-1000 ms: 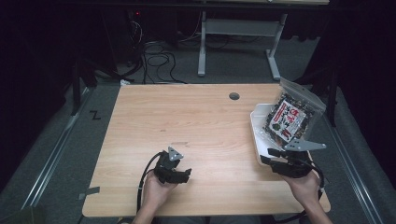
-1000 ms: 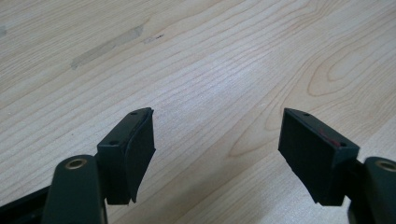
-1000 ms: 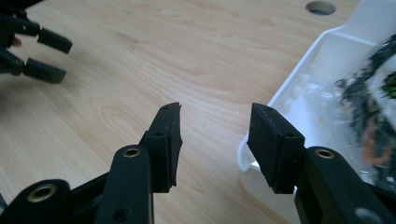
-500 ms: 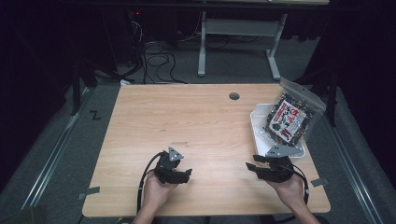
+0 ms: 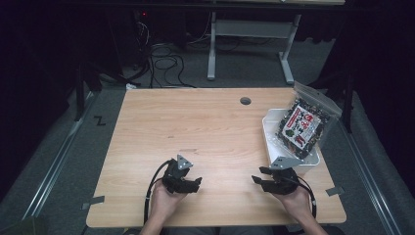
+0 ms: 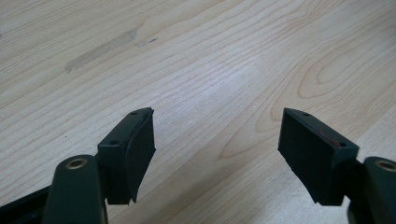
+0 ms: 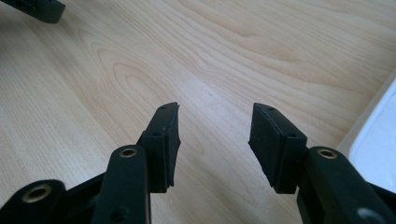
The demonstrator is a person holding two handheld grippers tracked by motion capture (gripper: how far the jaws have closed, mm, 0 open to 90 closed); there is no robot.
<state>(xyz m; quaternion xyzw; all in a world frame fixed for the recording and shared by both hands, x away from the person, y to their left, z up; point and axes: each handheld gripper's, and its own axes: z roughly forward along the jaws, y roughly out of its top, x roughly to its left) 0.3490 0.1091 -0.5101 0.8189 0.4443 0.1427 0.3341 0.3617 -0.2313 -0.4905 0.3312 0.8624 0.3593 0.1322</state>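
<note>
the clear plastic bag of dark snack mix with a red label [image 5: 303, 123] already leans in the white rectangular plastic tray [image 5: 268, 128] at the table's right edge, so little seems left. the left gripper [image 5: 192, 183] rests wide open and empty near the front; the right gripper [image 5: 259, 177] is partly open, empty, just near of the tray.

Probably a lab, bare wooden table [image 5: 215, 127], floor cables [image 5: 164, 51], dark surroundings

The table [image 5: 210, 127] is seen to be topped with pale wood-grain laminate, smooth and faintly sheened. The left gripper [image 6: 217, 140] and right gripper [image 7: 215, 135] are made of black matt plastic, with brass-coloured inserts set into them, and their pads [image 7: 268, 140] appear rubbery and dull. The white tray [image 5: 274, 142] looks like smooth plastic. The snack bag [image 5: 304, 125] is formed of glossy clear film.
</note>
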